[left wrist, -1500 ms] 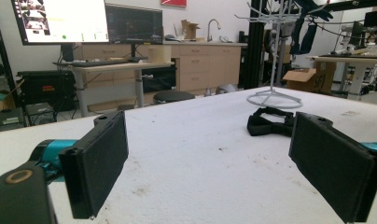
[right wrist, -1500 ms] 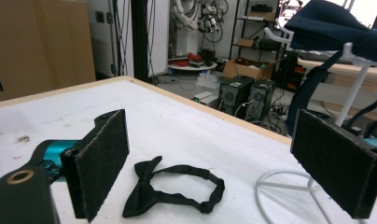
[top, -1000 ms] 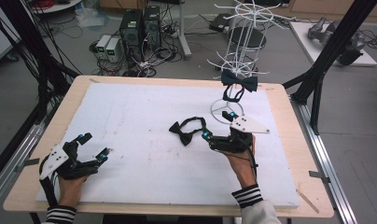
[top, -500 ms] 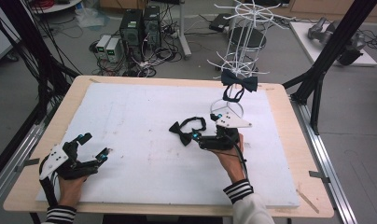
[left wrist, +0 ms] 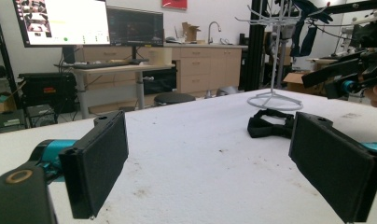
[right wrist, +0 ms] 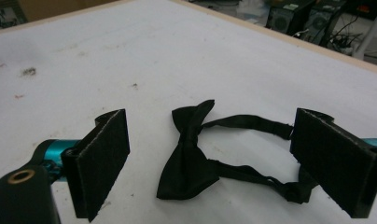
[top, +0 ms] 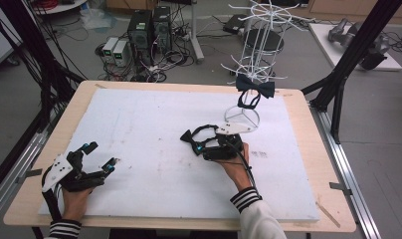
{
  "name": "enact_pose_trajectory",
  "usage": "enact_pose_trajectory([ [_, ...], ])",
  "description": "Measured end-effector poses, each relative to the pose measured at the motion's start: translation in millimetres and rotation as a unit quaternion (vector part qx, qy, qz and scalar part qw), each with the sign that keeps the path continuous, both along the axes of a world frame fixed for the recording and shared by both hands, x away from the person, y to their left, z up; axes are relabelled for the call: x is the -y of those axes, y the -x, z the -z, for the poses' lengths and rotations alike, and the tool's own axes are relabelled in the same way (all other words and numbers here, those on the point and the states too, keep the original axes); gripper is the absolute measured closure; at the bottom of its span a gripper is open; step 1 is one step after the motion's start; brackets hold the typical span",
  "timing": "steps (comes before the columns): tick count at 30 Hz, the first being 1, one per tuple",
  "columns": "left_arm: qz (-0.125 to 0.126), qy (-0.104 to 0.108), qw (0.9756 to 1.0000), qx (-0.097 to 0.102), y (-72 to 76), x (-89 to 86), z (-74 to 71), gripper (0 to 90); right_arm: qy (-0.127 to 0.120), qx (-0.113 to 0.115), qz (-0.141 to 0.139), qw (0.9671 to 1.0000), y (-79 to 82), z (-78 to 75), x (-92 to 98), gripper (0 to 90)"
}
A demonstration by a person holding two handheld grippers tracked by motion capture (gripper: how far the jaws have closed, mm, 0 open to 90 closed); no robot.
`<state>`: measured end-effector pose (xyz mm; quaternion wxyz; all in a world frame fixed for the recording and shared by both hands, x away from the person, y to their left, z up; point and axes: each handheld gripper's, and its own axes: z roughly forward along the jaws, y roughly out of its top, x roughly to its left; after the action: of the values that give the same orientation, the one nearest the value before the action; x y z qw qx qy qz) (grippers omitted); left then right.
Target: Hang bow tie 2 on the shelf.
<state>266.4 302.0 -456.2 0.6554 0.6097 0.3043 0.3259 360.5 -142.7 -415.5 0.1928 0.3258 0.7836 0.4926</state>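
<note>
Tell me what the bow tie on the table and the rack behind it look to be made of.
Bow tie: soft black fabric, matte to faintly satiny; it creases at the knot and its strap lies limp. Rack: thin wire, probably white-coated metal, judging by its slim, stiff arms and ring base.

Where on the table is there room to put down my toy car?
Bare white mat between the left gripper and the bow tie. Crowded near the right gripper and the rack.
</note>
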Motion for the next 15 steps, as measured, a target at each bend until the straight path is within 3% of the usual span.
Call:
enact_pose_trajectory([
  [15, 0.000, 0.001, 1.0000, 0.001, 0.3, 0.2, 0.0, 12.2, 0.025, -0.040, -0.017, 0.9988, -10.6, 16.3, -10.8, 17.5],
])
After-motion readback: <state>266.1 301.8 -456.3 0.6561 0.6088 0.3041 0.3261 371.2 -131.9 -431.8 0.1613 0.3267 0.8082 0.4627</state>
